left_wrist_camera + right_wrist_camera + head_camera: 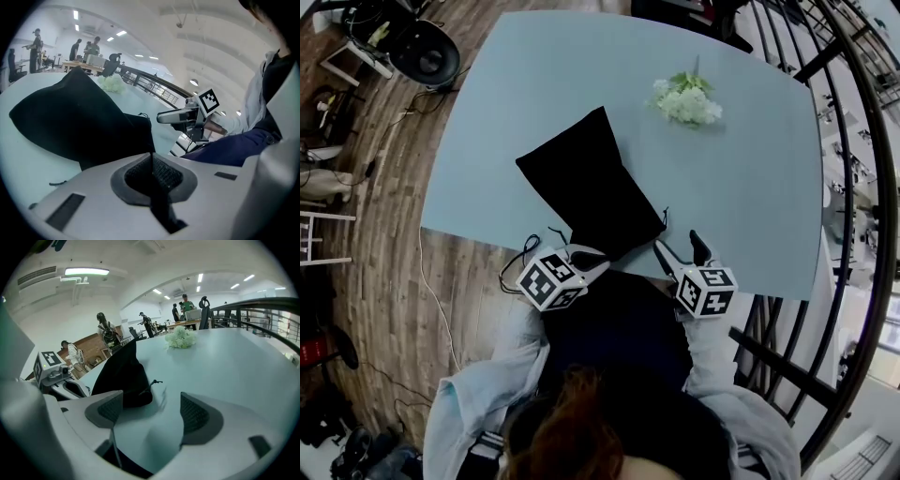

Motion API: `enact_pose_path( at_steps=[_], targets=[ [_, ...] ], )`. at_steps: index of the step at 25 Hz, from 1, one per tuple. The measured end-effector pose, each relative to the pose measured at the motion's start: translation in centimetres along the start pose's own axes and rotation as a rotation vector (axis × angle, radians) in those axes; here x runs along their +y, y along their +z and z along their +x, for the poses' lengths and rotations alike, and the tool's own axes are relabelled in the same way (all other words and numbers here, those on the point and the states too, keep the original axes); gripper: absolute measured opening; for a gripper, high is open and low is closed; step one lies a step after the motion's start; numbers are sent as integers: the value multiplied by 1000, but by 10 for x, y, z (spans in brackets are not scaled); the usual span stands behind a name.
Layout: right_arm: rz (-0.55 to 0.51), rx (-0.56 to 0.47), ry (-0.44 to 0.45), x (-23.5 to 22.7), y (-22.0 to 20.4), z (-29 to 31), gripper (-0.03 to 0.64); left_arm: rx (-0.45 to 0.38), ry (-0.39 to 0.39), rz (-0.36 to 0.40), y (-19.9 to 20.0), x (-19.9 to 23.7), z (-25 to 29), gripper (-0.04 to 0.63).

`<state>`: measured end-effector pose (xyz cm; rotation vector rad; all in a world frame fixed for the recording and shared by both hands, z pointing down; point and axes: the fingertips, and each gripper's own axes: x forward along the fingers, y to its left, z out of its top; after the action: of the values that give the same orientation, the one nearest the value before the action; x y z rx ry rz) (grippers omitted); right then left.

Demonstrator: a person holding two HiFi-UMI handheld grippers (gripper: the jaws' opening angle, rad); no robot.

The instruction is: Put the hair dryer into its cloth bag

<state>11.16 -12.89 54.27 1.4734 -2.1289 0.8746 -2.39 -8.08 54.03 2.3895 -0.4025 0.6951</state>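
On the pale blue desk (pixel 750 187) the bulging black cloth bag (pixel 586 183) lies mouth toward 6 o'clock, no hair dryer visible outside it, with the left tool (pixel 602 262) pressed together at 7 and the right tool (pixel 680 246) spread empty at 5, so I'd pinch its thin black drawstring (pixel 154 380) and pull evenly.

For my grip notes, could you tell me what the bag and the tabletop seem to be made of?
Bag: black cloth, matte and apparently soft. It slumps into folds and peaks, and it gives back almost no light.
Tabletop: pale blue, smooth, even and hard-looking, with no visible grain. It may be laminate or painted board, but the look leaves that open.
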Motion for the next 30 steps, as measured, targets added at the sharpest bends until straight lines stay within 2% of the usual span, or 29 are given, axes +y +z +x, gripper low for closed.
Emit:
enact_pose_path(
  at_steps=[2,4,5,7,8,14,17,19,23,25,27,30],
  targets=[
    [2,-18,13,-3,4,-3,402,-53,3,-35,4,-4,-5,23],
    [9,-32,35,-5,8,-6,423,-147,-17,-79,13,-12,-17,28],
    [14,-36,47,-5,9,-8,434,-204,-43,-105,20,-17,-24,54],
    [31,-41,68,-7,10,-9,449,-299,-119,-154,30,-30,-37,208],
    [40,-45,78,-7,10,-11,452,-339,-149,-166,35,-35,-44,262],
    [58,-111,180,3,30,-34,455,-584,-265,-125,76,-65,-93,270],
    [59,-170,234,7,49,-46,442,-739,-274,-93,108,-71,-119,270],
    [72,-206,266,9,60,-52,429,-810,-219,-68,127,-66,-127,270],
    [55,-275,303,14,85,-58,393,-893,-8,-43,154,-36,-133,270],
    [38,-321,315,16,103,-61,369,-902,105,-30,167,-23,-133,270],
    [19,-366,319,15,123,-64,360,-897,212,14,182,-14,-133,269],
    [-24,-435,291,14,153,-70,337,-889,315,89,206,-8,-131,269]
  ],
)
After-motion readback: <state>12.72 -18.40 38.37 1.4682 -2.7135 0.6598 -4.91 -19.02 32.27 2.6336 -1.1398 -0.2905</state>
